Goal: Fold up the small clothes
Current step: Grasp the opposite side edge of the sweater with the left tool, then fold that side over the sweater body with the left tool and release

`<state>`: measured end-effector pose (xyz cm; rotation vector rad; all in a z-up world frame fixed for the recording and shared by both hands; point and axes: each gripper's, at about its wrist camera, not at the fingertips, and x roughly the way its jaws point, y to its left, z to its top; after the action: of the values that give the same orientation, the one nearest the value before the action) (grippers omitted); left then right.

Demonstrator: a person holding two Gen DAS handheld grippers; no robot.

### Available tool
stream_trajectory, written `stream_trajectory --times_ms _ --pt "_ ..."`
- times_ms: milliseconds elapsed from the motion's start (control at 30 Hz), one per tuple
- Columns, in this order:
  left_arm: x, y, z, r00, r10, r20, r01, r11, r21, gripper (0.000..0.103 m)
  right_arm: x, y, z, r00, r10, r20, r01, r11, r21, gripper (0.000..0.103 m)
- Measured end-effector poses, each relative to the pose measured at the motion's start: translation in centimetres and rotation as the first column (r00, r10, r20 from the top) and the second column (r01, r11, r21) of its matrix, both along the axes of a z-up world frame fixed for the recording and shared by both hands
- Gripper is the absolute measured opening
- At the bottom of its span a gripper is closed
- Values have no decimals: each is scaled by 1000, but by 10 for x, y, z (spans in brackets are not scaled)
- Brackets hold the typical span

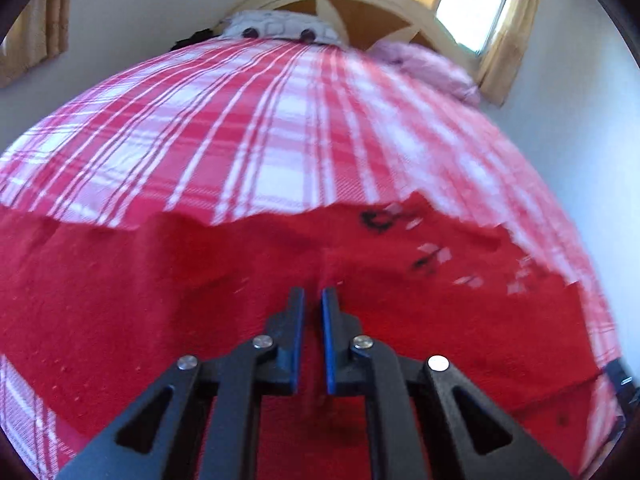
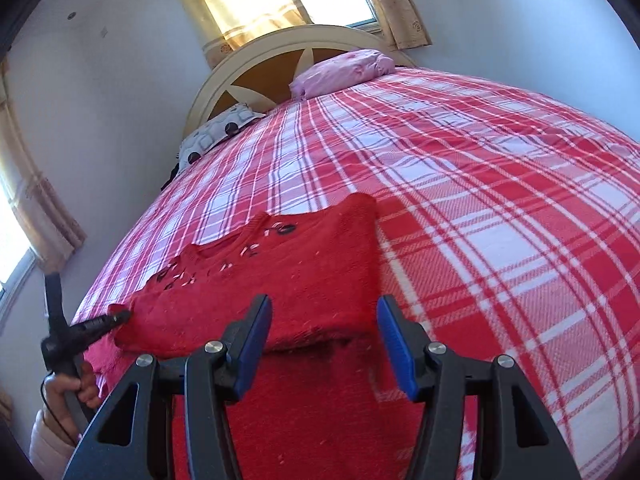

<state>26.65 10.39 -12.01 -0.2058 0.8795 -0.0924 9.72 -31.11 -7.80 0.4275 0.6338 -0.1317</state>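
A red knit sweater with small black and white marks lies on the red-and-white plaid bed. My left gripper is shut on a fold of the sweater's fabric. In the right wrist view the sweater lies partly folded over itself, and the left gripper pinches its left edge. My right gripper is open just above the sweater's near right part, with nothing between its blue pads.
A pink pillow and a grey patterned pillow lie at the headboard. Windows with beige curtains are behind and to the left. The bed's plaid cover spreads wide to the right.
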Motion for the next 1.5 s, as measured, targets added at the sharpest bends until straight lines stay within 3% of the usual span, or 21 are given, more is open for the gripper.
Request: stream_trajectory --times_ms 67,233,333,367,400,533,633,700,767,867,933,1000,1033,1167,1300,1367,1433,1500 --pt "0 4 -1 1000 19 -1 -19 1000 -22 13 7 -4 5 1000 6 1 -6 1000 -13 57" --pt "-7 0 11 1000 20 14 -20 1000 23 19 36 0 10 997 65 -36 -67 997 -38 57" --pt "-20 -6 20 999 31 31 -33 996 80 44 55 13 -5 988 123 -88 -125 992 -18 57" --pt "-24 -8 20 999 32 35 -35 995 92 60 59 18 -10 985 139 -101 -140 990 -6 57" --pt "-24 -10 18 999 31 34 -35 994 106 68 64 23 -18 981 155 -120 -156 988 1 57" --pt "-25 -17 0 998 53 -15 -48 965 259 69 71 45 -27 979 138 -152 -159 979 -132 57" --pt "-34 -4 3 999 46 -10 -44 982 184 69 68 49 -22 978 141 -154 -166 973 -163 57" --pt "-47 15 13 997 71 33 -74 990 123 72 56 49 -13 982 166 -89 -176 977 -118 57" --pt "-59 36 22 988 128 82 -136 984 114 77 45 53 -5 982 183 -39 -186 977 -102 57" --pt "-75 85 36 955 251 159 -269 958 98 79 34 73 3 974 225 10 -223 970 -100 57" --pt "-79 127 44 910 368 190 -390 916 93 80 29 87 6 965 262 28 -259 962 -86 57" --pt "-80 169 46 854 483 194 -502 863 62 81 27 99 7 956 290 30 -288 955 -76 57" --pt "-78 198 45 813 554 179 -568 822 33 81 25 105 8 952 305 33 -303 951 -66 57" --pt "-66 272 28 695 717 63 -716 697 -39 80 21 128 11 930 366 31 -365 930 -38 57" --pt "-47 315 -1 648 759 -64 -761 639 -114 78 13 144 13 916 402 24 -400 915 -55 57" --pt "-42 311 -1 645 763 -26 -762 641 -85 78 11 149 12 913 408 12 -407 912 -58 57" --pt "-32 303 -2 666 746 -14 -746 665 -27 78 11 151 10 913 408 3 -407 912 -53 57" --pt "-29 303 -3 671 742 -5 -742 671 -3 66 11 151 7 914 405 -7 -405 913 -46 57"
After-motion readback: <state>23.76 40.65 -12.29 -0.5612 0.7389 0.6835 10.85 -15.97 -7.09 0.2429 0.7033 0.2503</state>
